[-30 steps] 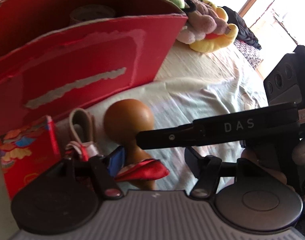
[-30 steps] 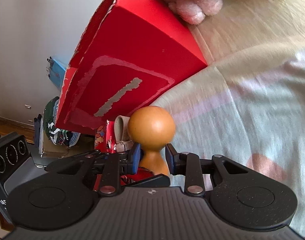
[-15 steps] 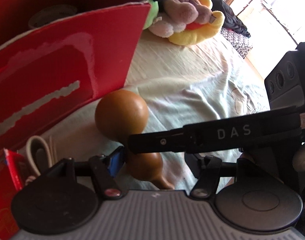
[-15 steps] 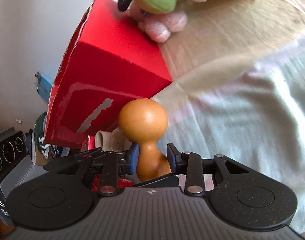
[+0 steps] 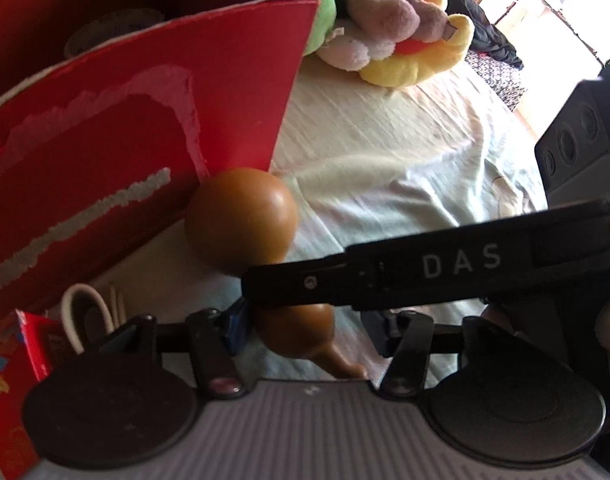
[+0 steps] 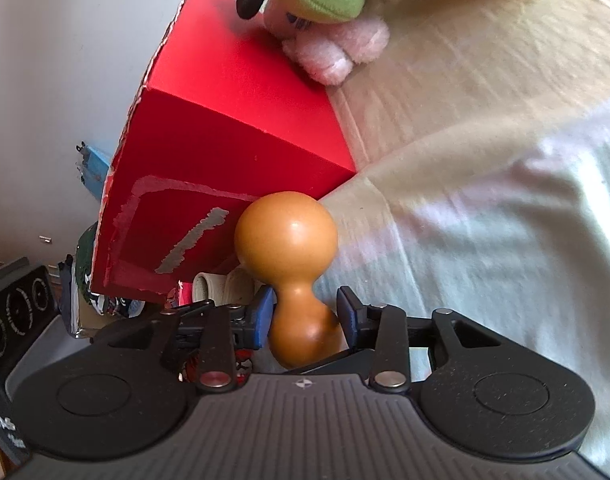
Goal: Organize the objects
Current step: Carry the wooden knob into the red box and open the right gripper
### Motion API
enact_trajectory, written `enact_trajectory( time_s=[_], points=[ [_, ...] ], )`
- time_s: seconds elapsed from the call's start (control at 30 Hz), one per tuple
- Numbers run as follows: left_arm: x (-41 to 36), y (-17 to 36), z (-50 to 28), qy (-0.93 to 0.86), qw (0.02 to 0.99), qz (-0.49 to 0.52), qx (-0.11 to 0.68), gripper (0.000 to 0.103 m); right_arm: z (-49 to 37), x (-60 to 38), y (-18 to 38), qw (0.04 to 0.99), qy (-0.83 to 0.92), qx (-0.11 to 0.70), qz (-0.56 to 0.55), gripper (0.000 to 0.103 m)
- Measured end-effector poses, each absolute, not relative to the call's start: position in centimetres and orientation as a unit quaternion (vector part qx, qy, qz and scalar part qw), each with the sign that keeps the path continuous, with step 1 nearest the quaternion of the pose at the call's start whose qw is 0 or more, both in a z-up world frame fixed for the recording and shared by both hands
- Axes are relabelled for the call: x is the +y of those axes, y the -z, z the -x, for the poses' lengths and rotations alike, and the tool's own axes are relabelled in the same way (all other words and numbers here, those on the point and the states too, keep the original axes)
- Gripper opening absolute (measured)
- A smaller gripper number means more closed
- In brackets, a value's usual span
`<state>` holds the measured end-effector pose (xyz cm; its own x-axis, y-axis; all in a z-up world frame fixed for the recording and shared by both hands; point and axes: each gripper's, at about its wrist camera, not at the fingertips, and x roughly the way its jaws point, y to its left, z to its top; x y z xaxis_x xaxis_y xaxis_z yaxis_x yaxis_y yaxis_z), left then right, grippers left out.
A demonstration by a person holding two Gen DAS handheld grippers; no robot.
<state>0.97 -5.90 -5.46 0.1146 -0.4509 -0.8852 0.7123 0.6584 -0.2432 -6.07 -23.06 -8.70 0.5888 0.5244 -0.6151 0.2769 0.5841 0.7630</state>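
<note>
My right hand-held gripper point(image 6: 305, 316) clenched the gourd point(image 6: 287, 236) at its waist, long axis pointing toward the red box point(image 6: 229, 128) just ahead-left; my left hand-held gripper point(image 5: 317, 332) stood released.

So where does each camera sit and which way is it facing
Left wrist: on the left claw, looking past its open fingers at the tall red cardboard box; the right claw's black arm crosses in front.
Right wrist: on the right claw, looking along fingers closed on the smooth brown gourd-shaped wooden piece.
Both show gourd, box, plush toys and pale bedsheet.
</note>
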Motion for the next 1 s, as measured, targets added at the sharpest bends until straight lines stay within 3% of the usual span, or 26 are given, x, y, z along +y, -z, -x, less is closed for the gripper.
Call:
enact_trajectory(
  time_s=[0.13,0.53,1.0],
  points=[
    [-5.7,5.2,-0.7,0.393,0.741,-0.128,0.530,0.049,6.0,-22.8,8.6,0.772,-0.083,0.445,-0.447,0.037],
    [-7.2,2.7,1.8,0.444,0.737,-0.175,0.478,0.049,9.7,-24.5,6.9,0.779,-0.067,0.417,-0.464,0.037],
    [-6.9,-4.2,2.0,0.495,0.757,-0.173,0.389,0.049,10.3,-23.7,0.0,0.830,-0.041,0.325,-0.451,0.034]
  ],
)
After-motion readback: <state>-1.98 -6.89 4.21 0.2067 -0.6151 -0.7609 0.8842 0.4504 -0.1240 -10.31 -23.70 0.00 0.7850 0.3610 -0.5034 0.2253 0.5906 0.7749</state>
